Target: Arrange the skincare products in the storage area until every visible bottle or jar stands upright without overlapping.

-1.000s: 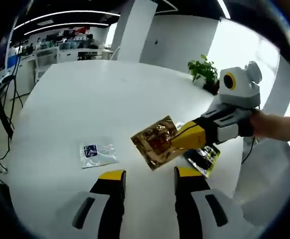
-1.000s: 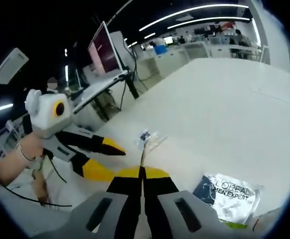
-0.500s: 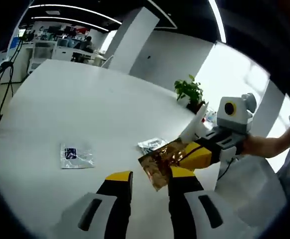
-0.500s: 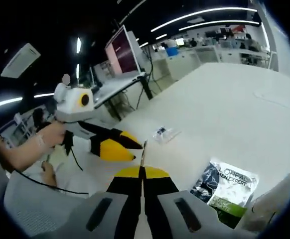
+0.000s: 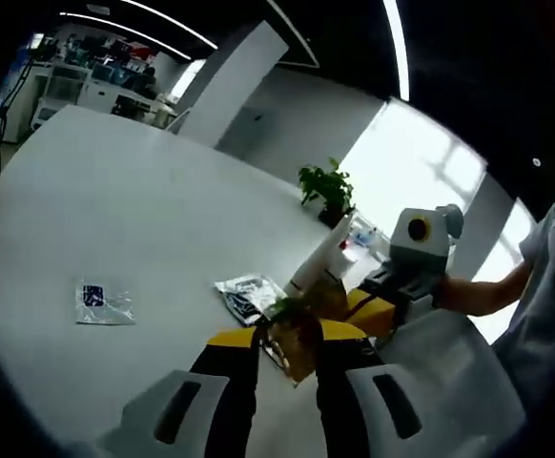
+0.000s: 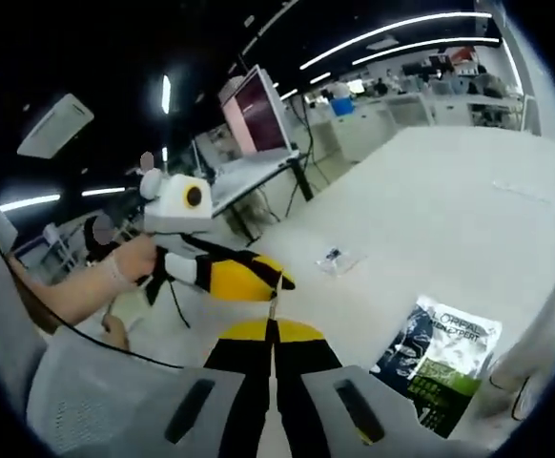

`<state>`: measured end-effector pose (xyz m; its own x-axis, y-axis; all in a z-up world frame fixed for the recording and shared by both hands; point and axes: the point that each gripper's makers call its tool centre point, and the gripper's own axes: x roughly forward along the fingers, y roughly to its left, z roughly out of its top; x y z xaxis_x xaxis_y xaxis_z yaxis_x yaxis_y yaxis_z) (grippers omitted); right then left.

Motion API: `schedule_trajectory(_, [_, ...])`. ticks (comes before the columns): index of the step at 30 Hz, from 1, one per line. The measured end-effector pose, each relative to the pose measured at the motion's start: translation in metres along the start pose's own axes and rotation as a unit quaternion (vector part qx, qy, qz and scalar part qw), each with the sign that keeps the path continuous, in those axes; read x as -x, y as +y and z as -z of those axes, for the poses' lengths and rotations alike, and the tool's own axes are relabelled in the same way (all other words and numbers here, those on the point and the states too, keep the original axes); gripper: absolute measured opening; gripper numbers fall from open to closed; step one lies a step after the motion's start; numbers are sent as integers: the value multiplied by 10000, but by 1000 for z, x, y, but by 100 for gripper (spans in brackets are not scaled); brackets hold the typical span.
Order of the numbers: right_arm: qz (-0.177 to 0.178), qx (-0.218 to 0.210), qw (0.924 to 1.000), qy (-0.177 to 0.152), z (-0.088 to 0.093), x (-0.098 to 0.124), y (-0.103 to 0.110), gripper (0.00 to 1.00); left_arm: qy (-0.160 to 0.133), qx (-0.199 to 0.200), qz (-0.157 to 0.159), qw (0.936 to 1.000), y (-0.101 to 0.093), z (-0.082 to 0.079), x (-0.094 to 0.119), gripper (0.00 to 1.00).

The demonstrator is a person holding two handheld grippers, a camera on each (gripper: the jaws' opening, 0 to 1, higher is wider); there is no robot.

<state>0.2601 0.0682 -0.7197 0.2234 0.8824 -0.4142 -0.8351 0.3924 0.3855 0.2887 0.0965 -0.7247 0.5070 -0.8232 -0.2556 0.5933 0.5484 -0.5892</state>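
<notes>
A gold foil sachet (image 5: pixel 295 345) hangs above the white table (image 5: pixel 115 191), pinched at its right edge by my right gripper (image 5: pixel 359 313), which is shut on it. In the right gripper view the sachet (image 6: pixel 273 307) shows edge-on, rising from my right gripper (image 6: pixel 273 329). My left gripper (image 5: pixel 287 336) is open, one jaw on either side of the sachet; from the other side, this left gripper (image 6: pixel 279 280) sits just beyond the sachet's top. Flat on the table lie a dark L'Oreal sachet (image 6: pixel 440 358) (image 5: pixel 247 294) and a small clear sachet (image 5: pixel 101 301) (image 6: pixel 338 260). A white tube (image 5: pixel 323 262) stands behind them.
A potted plant (image 5: pixel 327 186) stands at the table's far edge near a bright window. A person's hand (image 6: pixel 115 277) holds the left gripper, and a forearm (image 5: pixel 487 294) holds the right one. Desks and a monitor (image 6: pixel 258 110) lie beyond the table.
The two grippers have drawn together: the gold sachet now sits between my left jaws, which have narrowed. Both views have tilted upward, away from the table.
</notes>
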Motion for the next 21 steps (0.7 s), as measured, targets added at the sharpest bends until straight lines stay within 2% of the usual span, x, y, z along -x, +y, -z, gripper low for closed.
schedule_trajectory(1, [-20, 10, 10000, 7, 0, 1, 2, 1, -17, 45, 127, 9999, -5, 0, 0, 21])
schedule_trajectory(4, [-148, -127, 9998, -16, 0, 4, 7, 1, -55, 58, 51, 10000, -4, -2, 1, 18])
schedule_trajectory(14, [48, -180, 9998, 54, 3, 6, -2, 1, -72, -1, 38, 10000, -8, 0, 4, 7])
schedule_trajectory(21, [154, -83, 9994, 290, 13, -3, -8, 1, 48, -1, -100, 9999, -2, 3, 6, 2])
